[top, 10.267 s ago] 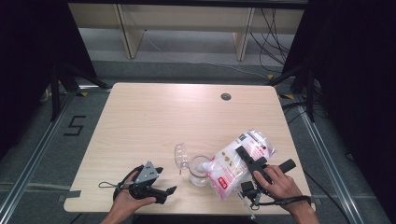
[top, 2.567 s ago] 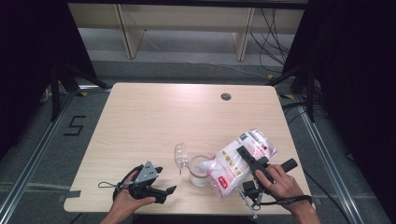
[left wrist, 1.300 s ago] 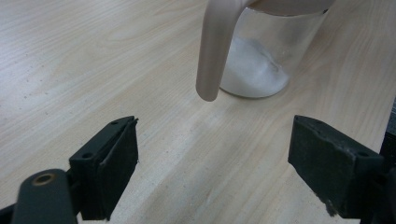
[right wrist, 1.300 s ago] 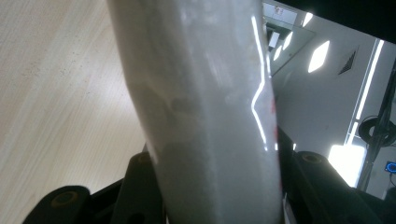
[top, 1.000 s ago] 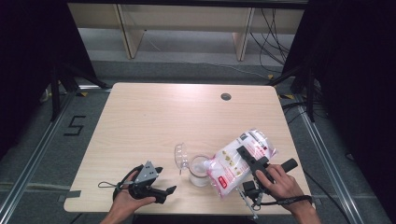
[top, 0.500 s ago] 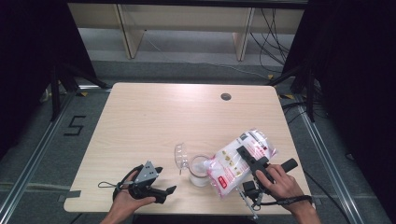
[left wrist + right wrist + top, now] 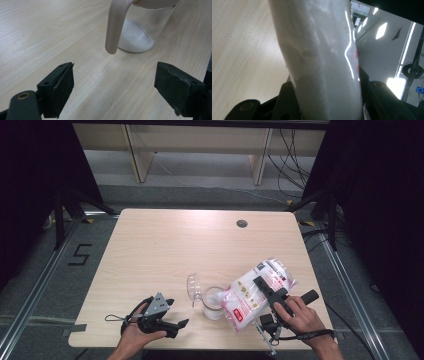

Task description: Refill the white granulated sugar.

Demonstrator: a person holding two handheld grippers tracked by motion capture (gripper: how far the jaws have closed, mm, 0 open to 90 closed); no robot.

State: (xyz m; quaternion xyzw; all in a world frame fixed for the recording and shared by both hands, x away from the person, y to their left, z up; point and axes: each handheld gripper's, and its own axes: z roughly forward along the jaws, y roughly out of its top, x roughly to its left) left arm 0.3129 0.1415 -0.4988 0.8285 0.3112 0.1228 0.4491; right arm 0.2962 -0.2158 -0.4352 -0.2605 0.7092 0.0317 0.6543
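Bag: a clear plastic pouch of white powder with pink-and-red print (image 7: 257, 292), tilted with its lower end over the jar mouth, clamped in the right gripper (image 7: 267, 292).
Jar: a small clear glass jar (image 7: 214, 303) near the front edge of the light wooden table (image 7: 165, 245), a heap of white powder at its bottom, its hinged lid (image 7: 193, 287) swung open to the left.
Left gripper (image 7: 167, 325): jaws wide apart, holding nothing, resting beside the jar.
Risk: likely spill onto the table if the soft pouch sags or slips off the narrow mouth.
Second risk: nothing steadies the jar, so a nudge from the bag could tip it.
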